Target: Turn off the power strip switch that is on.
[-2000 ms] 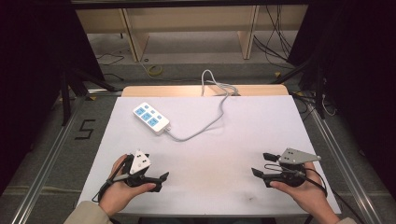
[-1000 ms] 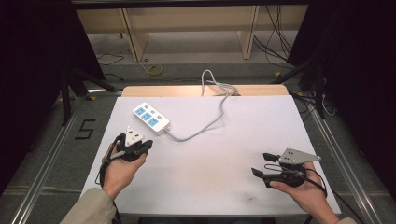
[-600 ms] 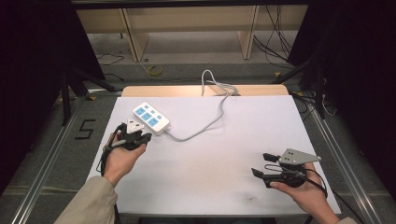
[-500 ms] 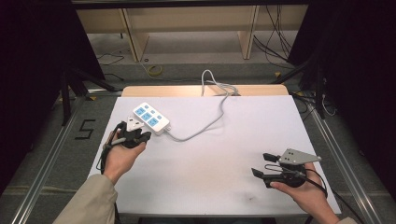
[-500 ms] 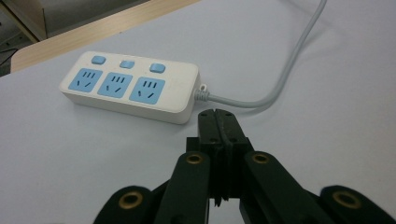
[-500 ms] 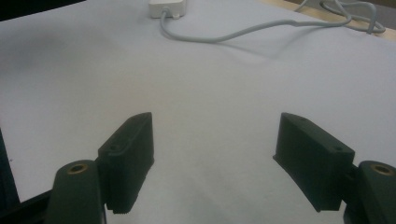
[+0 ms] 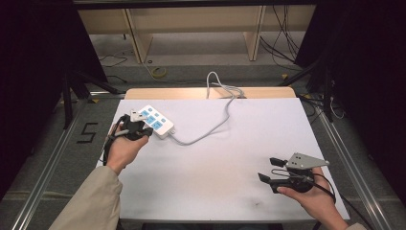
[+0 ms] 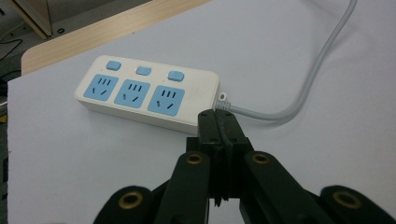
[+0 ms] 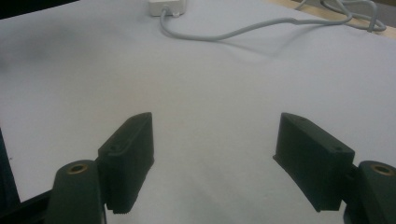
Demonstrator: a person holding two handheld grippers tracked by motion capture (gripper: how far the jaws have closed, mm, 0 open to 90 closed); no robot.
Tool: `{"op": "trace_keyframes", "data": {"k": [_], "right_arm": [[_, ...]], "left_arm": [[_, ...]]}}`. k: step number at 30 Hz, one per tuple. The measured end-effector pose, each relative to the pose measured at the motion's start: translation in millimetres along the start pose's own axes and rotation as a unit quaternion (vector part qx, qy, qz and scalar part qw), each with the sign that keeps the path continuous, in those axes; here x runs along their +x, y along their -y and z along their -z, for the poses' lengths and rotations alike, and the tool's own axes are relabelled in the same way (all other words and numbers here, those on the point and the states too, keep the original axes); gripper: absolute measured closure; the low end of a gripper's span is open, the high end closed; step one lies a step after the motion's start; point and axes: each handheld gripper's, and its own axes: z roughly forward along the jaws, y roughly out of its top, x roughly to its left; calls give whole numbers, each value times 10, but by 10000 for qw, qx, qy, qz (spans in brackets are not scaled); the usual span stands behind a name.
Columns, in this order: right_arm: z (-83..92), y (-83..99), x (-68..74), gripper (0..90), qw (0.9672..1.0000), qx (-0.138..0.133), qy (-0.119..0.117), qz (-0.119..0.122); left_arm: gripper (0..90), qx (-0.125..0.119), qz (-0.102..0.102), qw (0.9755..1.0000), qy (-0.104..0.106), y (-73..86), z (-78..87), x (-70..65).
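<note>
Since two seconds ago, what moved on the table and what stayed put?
The left hand-held gripper moved away from the near edge, up to the power strip. Its jaws are shut with nothing between them, tips close to the strip's cable end. The right hand-held gripper stayed open in the same spot. The strip and its grey cable did not shift.

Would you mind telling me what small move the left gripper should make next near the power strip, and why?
Probably ease the left gripper forward and up over the power strip toward the nearest blue switch. Its jaws are shut with nothing between them, like a tip for pressing, and they sit low by the strip's cable end. The right gripper rests open, far off.
</note>
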Motion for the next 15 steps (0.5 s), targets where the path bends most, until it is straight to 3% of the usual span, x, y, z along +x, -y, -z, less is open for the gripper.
{"op": "trace_keyframes", "data": {"k": [15], "right_arm": [[-10,2,6,283,10000,19,-20,-25]], "left_arm": [[900,139,62,9999,-53,-146,-124,94]]}}
